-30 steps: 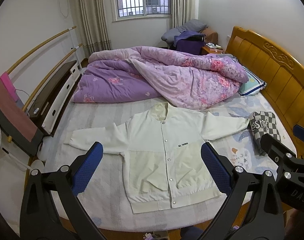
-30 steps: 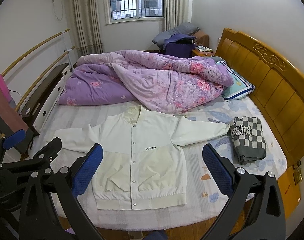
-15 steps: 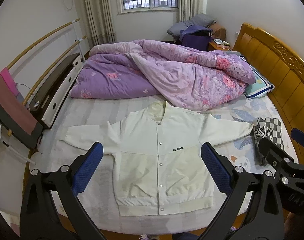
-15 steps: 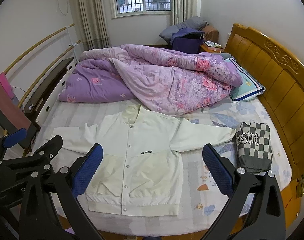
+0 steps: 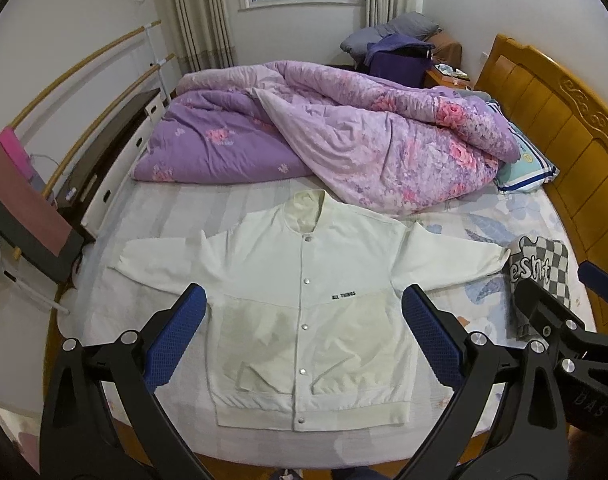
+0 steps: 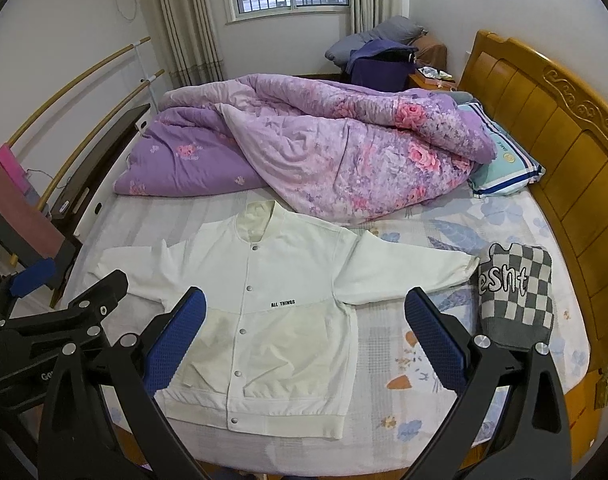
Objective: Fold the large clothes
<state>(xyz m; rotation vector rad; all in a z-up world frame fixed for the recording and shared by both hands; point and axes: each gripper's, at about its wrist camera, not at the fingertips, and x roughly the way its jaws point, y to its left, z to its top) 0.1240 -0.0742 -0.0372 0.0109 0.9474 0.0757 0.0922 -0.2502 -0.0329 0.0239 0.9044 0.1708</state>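
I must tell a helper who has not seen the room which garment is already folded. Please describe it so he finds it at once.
Start at the wooden headboard and look at the near part of the bed beside it. There, just past the cuff of the spread white jacket, lies the folded sweater. Only it has grey and white checks and large letters.

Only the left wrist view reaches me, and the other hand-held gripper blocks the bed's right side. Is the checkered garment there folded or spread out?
Observer: Folded; the checkered garment lies as one compact bundle.
Operator: Does the jacket sleeve overlap it?
Observer: No; the cuff of the white jacket ends just beside it.
Operator: Is the right hand-held gripper holding anything?
Observer: No; the right hand-held gripper is open and empty.
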